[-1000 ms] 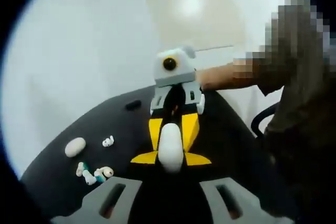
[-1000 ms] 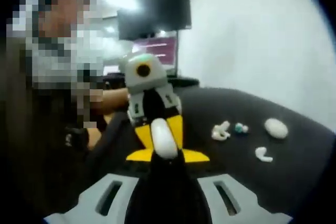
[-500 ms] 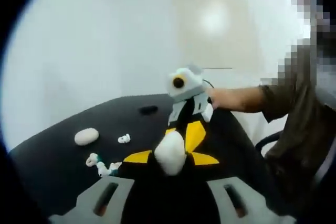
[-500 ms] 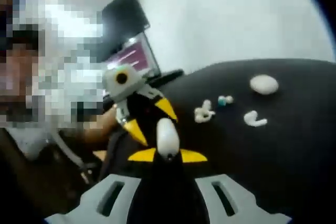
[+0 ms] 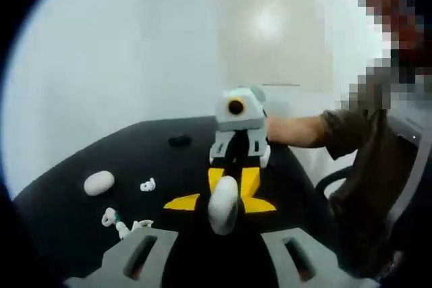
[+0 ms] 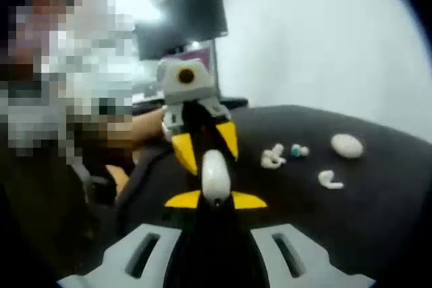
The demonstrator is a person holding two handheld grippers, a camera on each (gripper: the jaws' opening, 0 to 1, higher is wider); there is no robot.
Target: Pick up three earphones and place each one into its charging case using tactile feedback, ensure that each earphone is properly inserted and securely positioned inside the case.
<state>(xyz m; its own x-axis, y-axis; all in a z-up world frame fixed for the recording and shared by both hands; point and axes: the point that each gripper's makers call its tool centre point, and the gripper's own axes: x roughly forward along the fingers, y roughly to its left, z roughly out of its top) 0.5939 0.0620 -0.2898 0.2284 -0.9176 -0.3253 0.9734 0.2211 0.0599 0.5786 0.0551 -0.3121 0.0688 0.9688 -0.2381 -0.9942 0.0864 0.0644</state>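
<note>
Black table (image 5: pixel 81 227) under white walls. Both grippers meet at frame centre, the left gripper (image 6: pixel 202 156) and right gripper (image 5: pixel 229 183) each clamped on one white case (image 5: pixel 223 205). Loose earphones (image 5: pixel 147 185) and another case (image 5: pixel 98 183) lie lower left.

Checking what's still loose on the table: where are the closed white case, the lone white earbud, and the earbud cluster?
closed white case (image 5: pixel 98 183): left gripper view, middle of its shell.
lone white earbud (image 5: pixel 148 185): left gripper view, its body.
earbud cluster (image 6: pixel 273 157): right gripper view, the white bud.
</note>
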